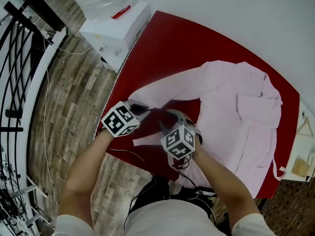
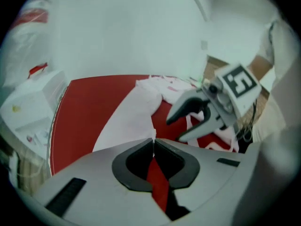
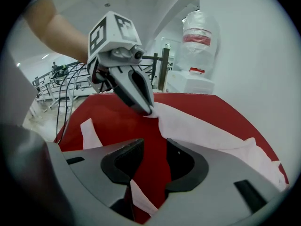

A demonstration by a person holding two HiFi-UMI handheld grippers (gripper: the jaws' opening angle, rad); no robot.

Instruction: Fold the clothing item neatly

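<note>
Left gripper (image 1: pixel 143 108): jaws together, clamped on the cuff end of the sleeve (image 1: pixel 170 88), near the left near edge of the red tabletop (image 1: pixel 167 38). Pale pink long-sleeved cloth garment (image 1: pixel 241 117): spread flat over the tabletop's right half, the sleeve's long axis running leftward from the body to that grip. Right gripper (image 1: pixel 165 123): jaws apart, empty, just beside the left one, above a loose pink strip (image 1: pixel 145 139), and nearer the body. The near hem is hidden behind the right forearm (image 1: pixel 224 181). Depth of the pinch is unclear.
</note>
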